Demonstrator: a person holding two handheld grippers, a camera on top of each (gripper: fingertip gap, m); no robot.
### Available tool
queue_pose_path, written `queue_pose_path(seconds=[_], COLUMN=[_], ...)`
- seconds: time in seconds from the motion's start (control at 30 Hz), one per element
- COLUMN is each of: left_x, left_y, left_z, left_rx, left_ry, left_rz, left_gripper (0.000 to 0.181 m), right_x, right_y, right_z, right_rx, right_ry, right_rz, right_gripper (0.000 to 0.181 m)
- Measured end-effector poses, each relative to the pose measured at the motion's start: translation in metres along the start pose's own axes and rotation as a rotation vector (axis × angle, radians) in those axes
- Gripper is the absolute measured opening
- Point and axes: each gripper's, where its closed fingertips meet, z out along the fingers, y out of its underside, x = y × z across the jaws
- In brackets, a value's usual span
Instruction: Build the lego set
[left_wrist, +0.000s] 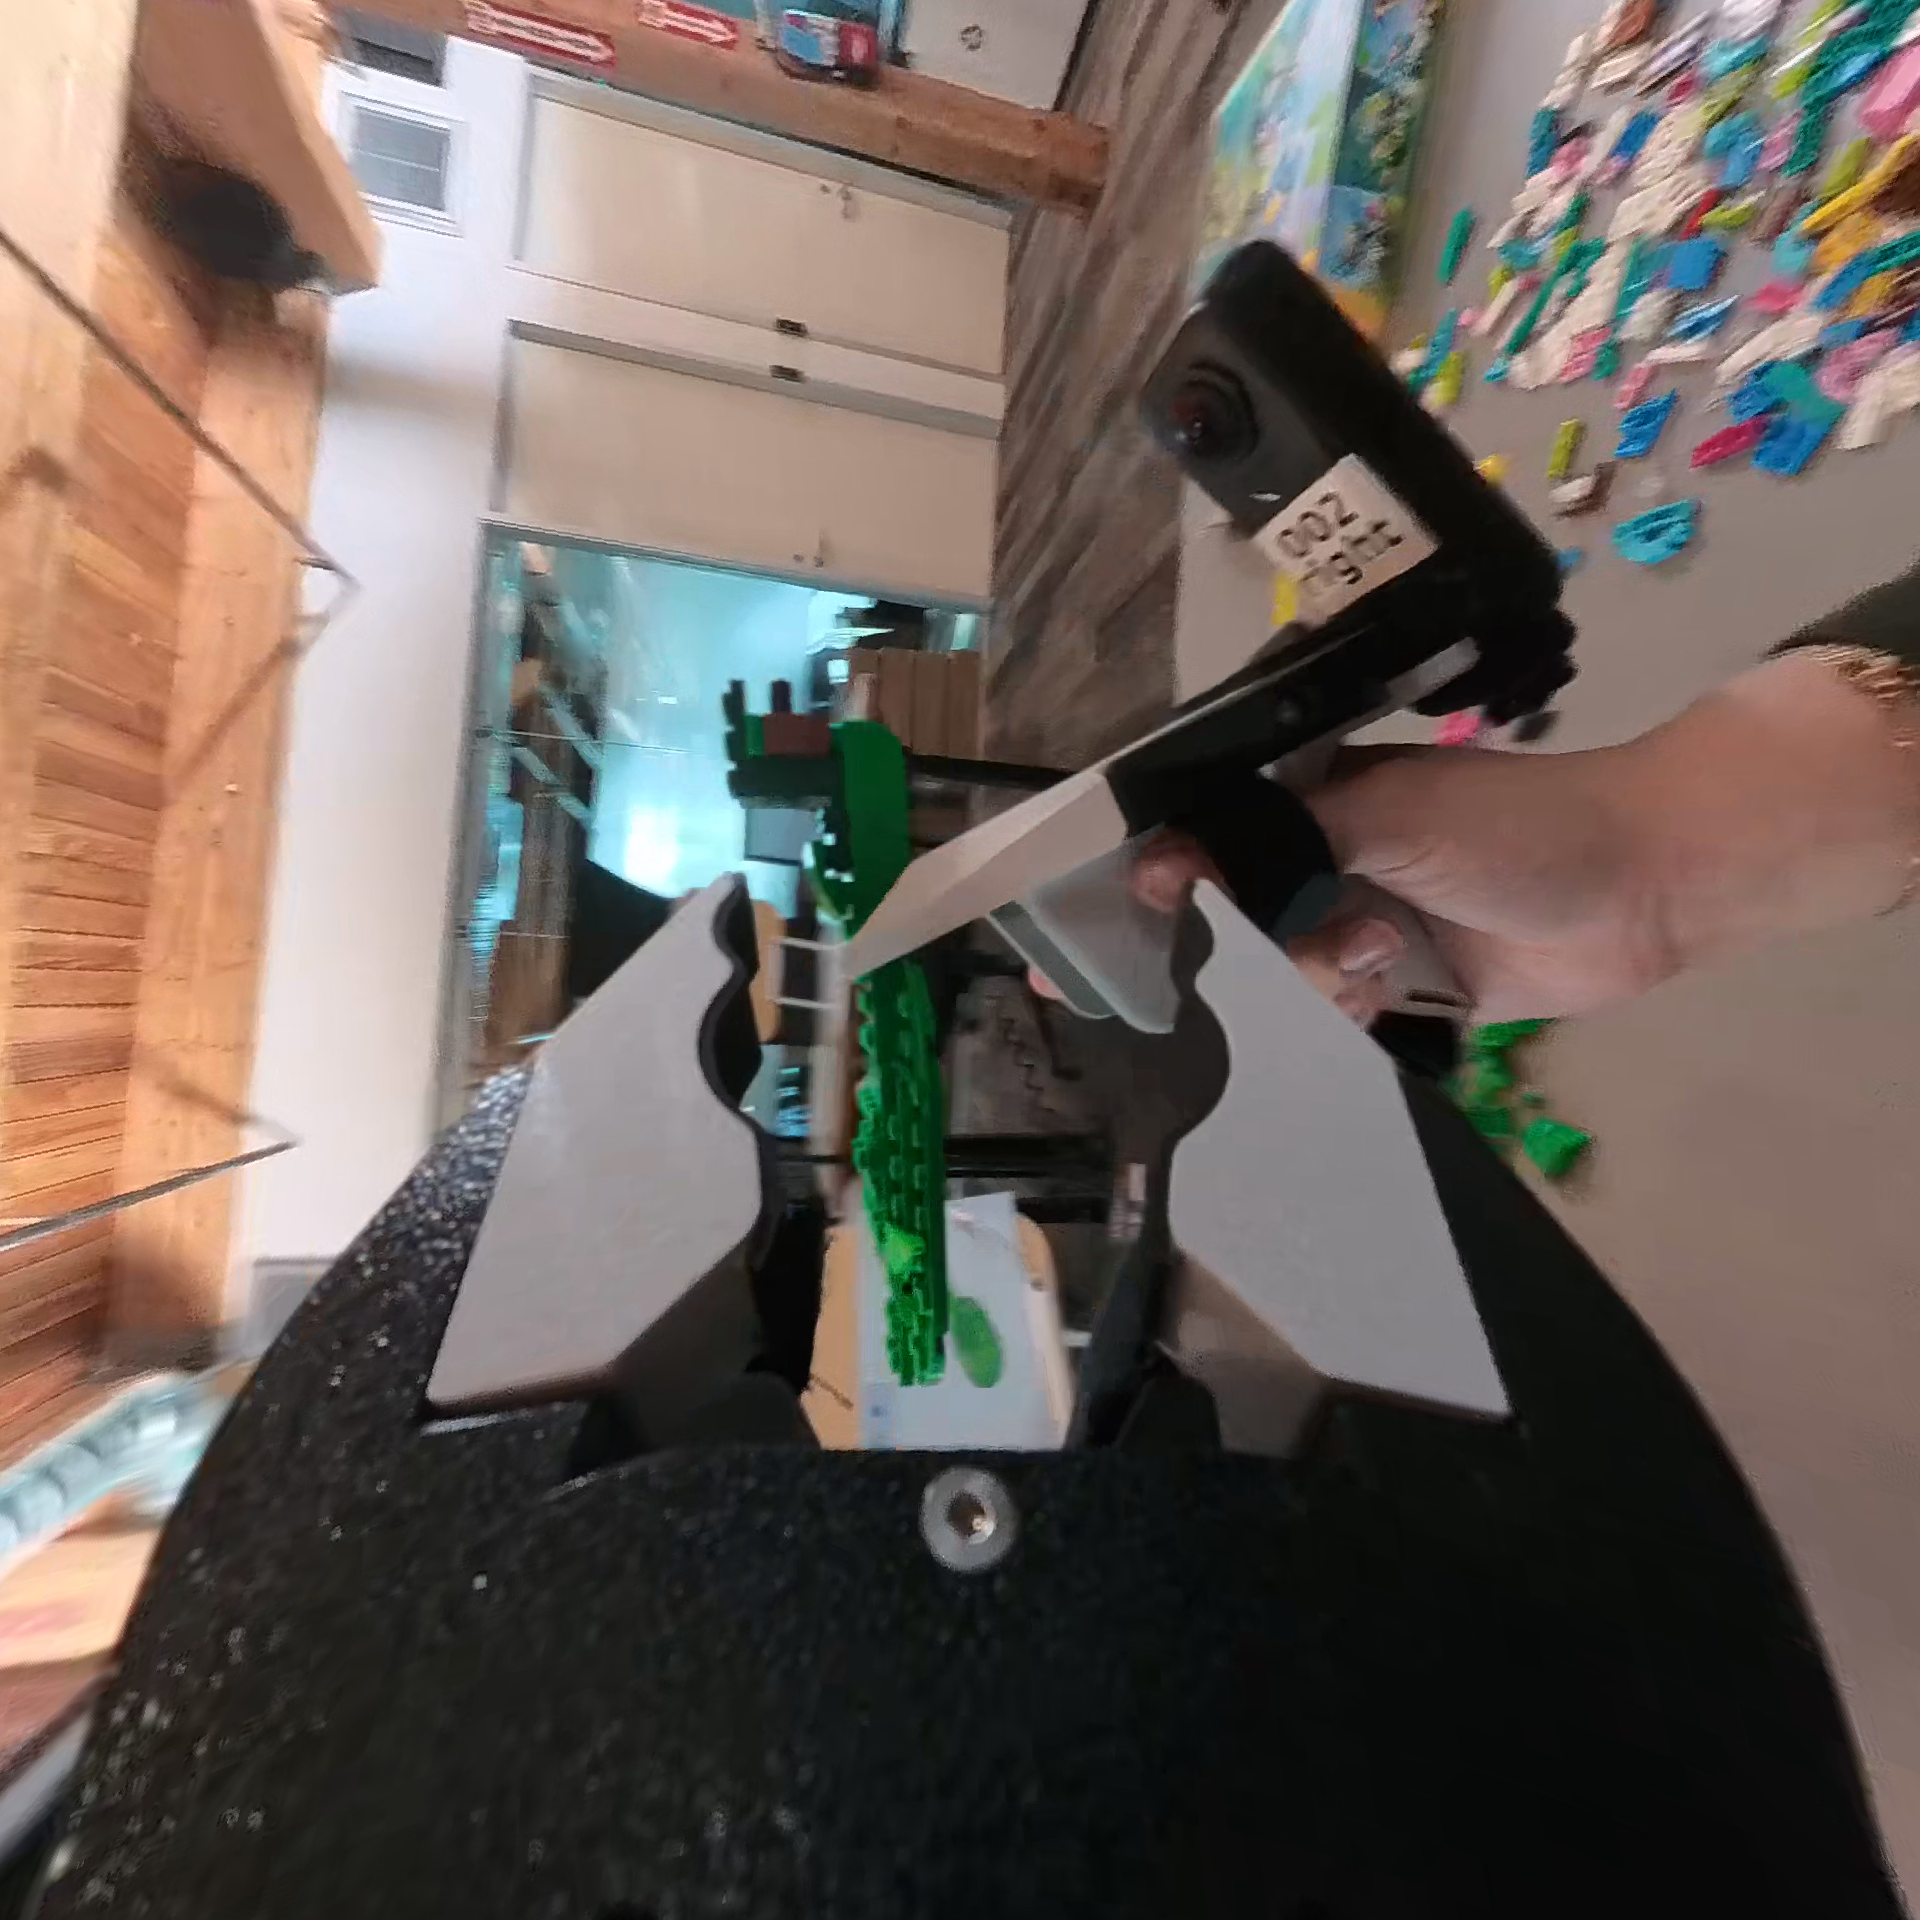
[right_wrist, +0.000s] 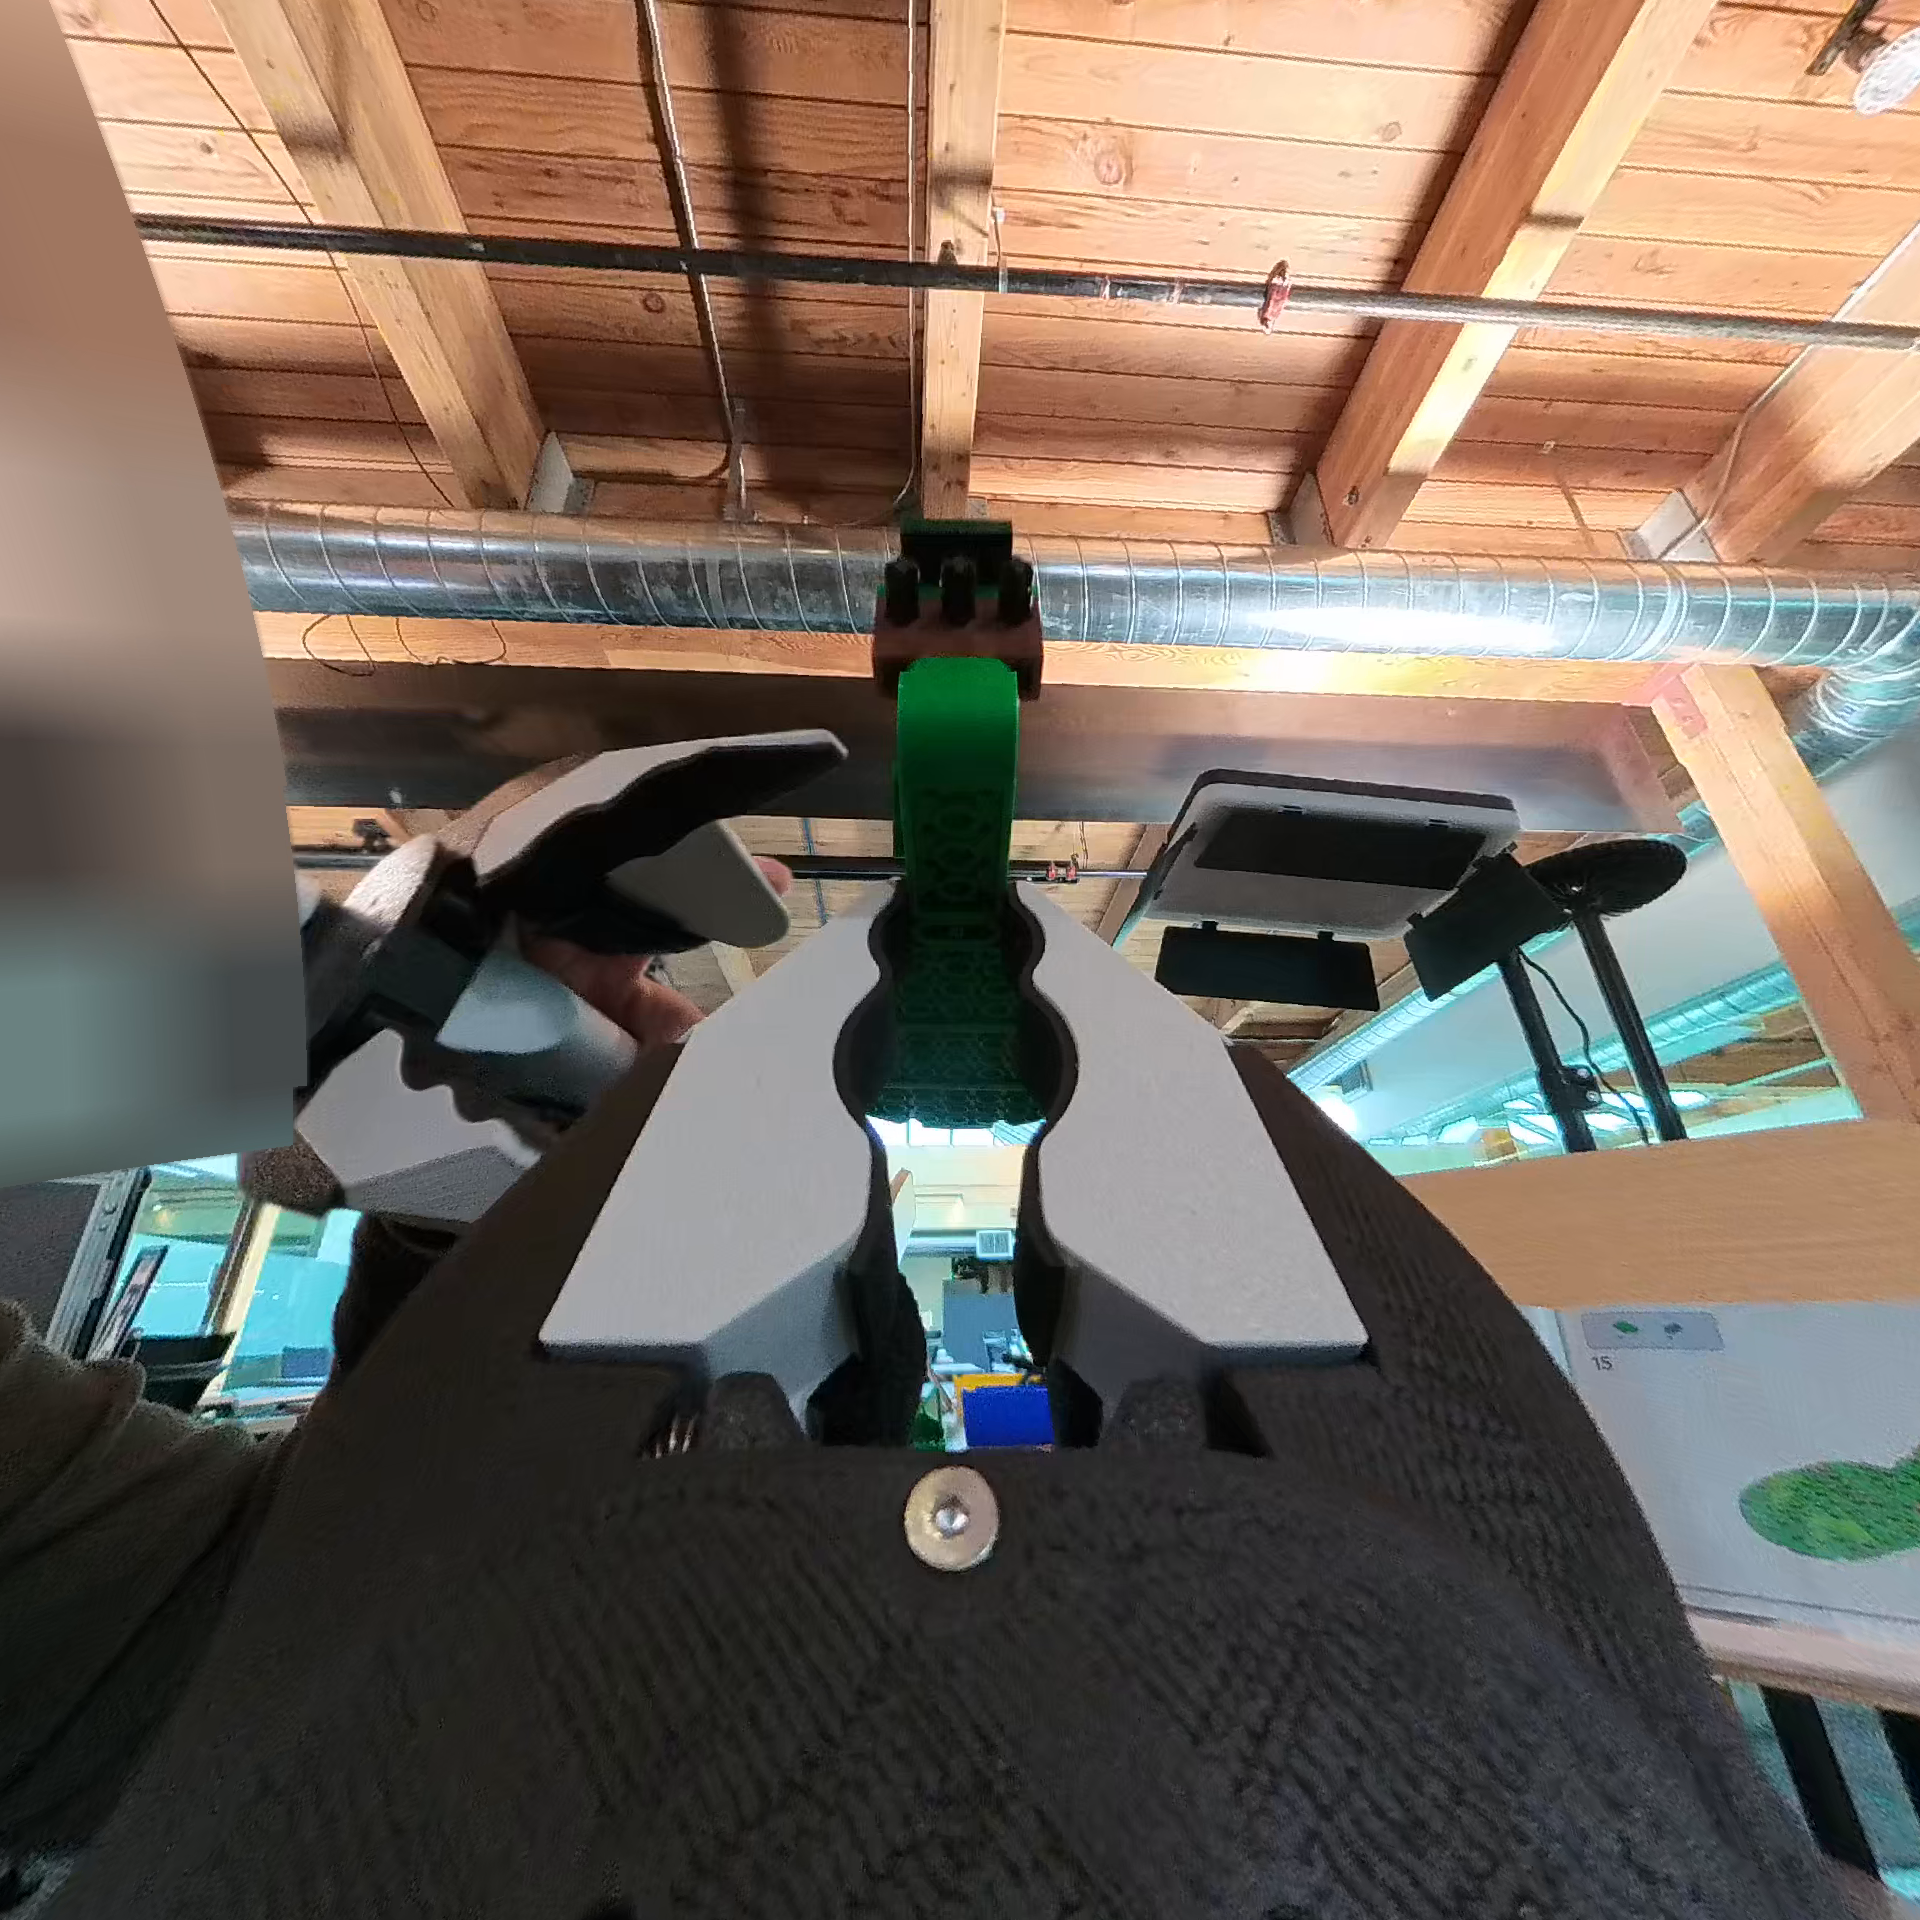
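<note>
The left gripper (left_wrist: 971, 935), its fingers spread and empty, should stay clear beside the green lego plate (right_wrist: 956, 831) that the right gripper (right_wrist: 956, 914) pinches edge-on, lifted well above the desk (left_wrist: 1714, 1299), whose loose bricks (left_wrist: 1714, 260) crowd the far side.

Left gripper (left_wrist: 971, 935) spread wide, right gripper (left_wrist: 862, 961) pinching green lego plate (left_wrist: 899, 1143), loose bricks (left_wrist: 1704, 239) scattered on table

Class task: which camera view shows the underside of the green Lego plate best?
The right wrist view: the green plate faces the camera, clamped in the right gripper, with its underside pattern sharp. The left wrist view shows the plate only edge-on and blurred.
</note>
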Motion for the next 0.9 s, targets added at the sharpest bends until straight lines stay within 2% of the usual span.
queue_pose_path(seconds=[0.03,0.13,0.4,0.9], left_x=[0.003,0.001,0.017,0.018], left_y=[-0.001,0.000,0.003,0.009], left_z=[-0.001,-0.005,0.000,0.005], left_rx=[0.013,0.049,0.022,-0.012], left_ry=[0.057,0.149,0.263,0.249], left_rz=[-0.046,-0.129,-0.132,-0.097], left_gripper=[0.084,0.090,0.101,0.099], right_x=[-0.001,-0.002,-0.004,-0.006], right_y=[0.000,0.001,0.002,0.005], right_z=[0.000,0.001,0.002,0.003], right_rx=[-0.004,-0.009,-0.026,-0.036], right_ry=[-0.002,-0.001,-0.005,-0.016], right_rz=[-0.002,-0.016,-0.030,-0.018], right_gripper=[0.014,0.014,0.014,0.014])
